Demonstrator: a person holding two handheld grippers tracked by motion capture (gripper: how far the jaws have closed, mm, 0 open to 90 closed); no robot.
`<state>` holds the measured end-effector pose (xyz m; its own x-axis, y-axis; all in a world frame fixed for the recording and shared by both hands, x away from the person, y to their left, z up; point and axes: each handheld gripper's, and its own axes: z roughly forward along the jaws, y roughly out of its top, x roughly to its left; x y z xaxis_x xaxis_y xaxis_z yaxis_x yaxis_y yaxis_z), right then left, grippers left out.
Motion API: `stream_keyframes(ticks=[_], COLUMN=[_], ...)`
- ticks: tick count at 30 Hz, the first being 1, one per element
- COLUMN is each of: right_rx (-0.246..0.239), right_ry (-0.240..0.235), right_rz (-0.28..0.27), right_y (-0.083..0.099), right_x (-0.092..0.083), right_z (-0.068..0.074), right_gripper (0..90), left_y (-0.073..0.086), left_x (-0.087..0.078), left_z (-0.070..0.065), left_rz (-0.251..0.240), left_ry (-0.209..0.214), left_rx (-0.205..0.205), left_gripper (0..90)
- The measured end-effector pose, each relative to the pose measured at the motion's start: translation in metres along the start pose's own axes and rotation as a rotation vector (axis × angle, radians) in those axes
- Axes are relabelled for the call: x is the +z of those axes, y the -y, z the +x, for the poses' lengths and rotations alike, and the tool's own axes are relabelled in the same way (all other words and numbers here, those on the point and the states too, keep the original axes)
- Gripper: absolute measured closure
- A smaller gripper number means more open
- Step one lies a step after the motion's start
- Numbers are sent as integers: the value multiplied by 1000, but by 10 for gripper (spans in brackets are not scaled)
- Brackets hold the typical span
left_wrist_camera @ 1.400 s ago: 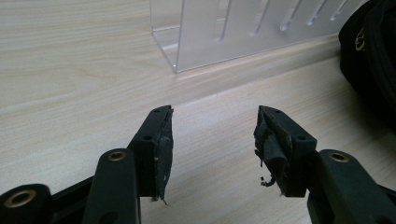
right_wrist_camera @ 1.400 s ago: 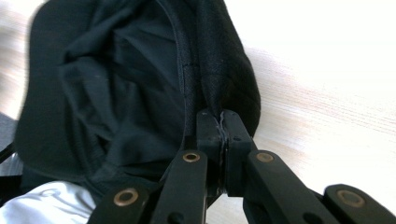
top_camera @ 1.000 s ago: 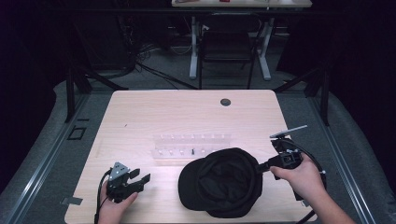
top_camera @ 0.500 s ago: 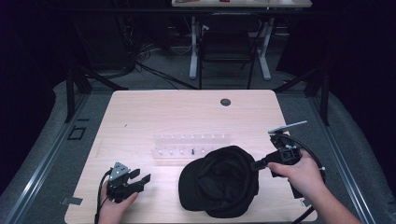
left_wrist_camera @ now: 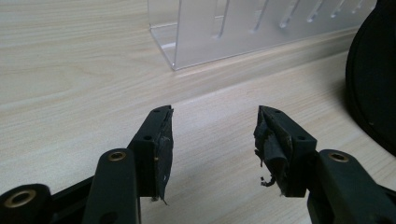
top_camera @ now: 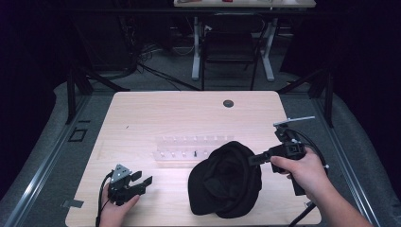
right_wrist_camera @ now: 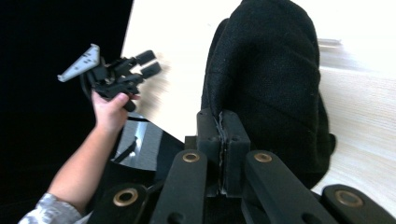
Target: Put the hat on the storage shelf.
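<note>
A black cap [top_camera: 227, 179] lies on the front right of the wooden table [top_camera: 142, 118], with its right edge lifted. My right gripper [top_camera: 253, 160] is shut on that edge; in the right gripper view its jaws [right_wrist_camera: 222, 126] stand pressed together with the fabric of the cap [right_wrist_camera: 275, 70] pinched between them. My left gripper [top_camera: 142, 179] rests at the front left, open and apart from the cap. The left gripper view has its jaws [left_wrist_camera: 212, 135] wide apart over bare wood, with the cap's rim [left_wrist_camera: 373, 79] at the far right.
A clear plastic rack [top_camera: 189, 146] with slots stands just behind the cap, mid-table; it is also ahead of the left jaws [left_wrist_camera: 224, 32]. A small dark round hole [top_camera: 228, 103] sits near the table's far edge. Chairs and table legs stand beyond the table.
My right gripper has risen a little with the cap's edge in it, and the cap's right side has lifted and bunched. The left gripper has stayed put.
</note>
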<state>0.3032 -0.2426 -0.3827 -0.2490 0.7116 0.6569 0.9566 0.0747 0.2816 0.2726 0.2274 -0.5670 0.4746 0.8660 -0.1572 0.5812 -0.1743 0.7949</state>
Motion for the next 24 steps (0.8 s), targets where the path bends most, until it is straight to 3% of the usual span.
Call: stream_keyframes(ticks=[3,9,24], right_rx=[5,-7,-42], right_ry=[-38,-66,-100], right_rz=[-15,-41,-123], right_y=[0,-1,-7], right_x=[-2,-7,-32], right_z=[4,15,32], right_gripper=[888,888,888], left_y=[0,0,1], left_x=[0,1,1], left_z=[0,-1,-1], left_rz=[0,-1,-3], left_ry=[1,3,3], left_rx=[-1,-3,-1], left_gripper=[469,470,469])
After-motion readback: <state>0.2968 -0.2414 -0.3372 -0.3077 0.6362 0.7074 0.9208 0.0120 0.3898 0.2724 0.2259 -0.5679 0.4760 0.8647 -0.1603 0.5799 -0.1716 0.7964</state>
